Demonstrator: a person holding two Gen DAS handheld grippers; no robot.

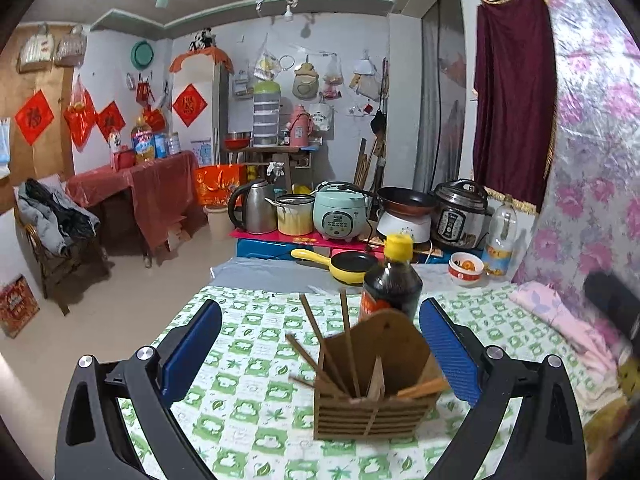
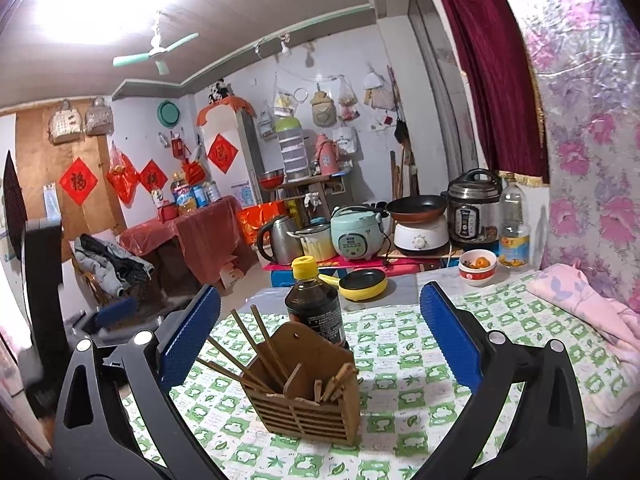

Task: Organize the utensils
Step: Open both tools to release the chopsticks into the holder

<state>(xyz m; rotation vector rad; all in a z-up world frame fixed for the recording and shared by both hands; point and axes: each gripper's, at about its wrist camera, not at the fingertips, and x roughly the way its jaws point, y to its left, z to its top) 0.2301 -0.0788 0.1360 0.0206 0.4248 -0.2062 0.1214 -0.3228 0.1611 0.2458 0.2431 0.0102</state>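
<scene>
Two claws stand over the counter (image 1: 248,364), each spread wide with nothing between its blue pads. Seen from the left wrist, the left claw (image 1: 320,350) has the wooden utensil holder (image 1: 372,412) between its fingers (image 1: 192,350), nearer the right-hand finger and apart from both. The right claw (image 2: 320,336) frames the same wooden utensil holder (image 2: 308,408) close in front, slightly toward its left-hand finger and also untouched.

Several chopsticks (image 2: 244,348) stand in the holder's left compartment and lean out toward the left finger; a shorter bundle (image 2: 336,384) sits tilted in the right compartment. From the left wrist the chopsticks (image 1: 320,336) fan upward out of the holder.

Just behind the holder, farther from both claws, a dark sauce bottle (image 2: 316,304) with a yellow cap stands upright on the green-and-white checked cloth. Beyond the bottle lies a small yellow frying pan (image 2: 364,283). To the right of the right claw, a red-and-white bowl (image 2: 478,268) sits near a clear plastic bottle (image 2: 514,228), and a pink cloth (image 2: 588,304) lies along the edge.
</scene>
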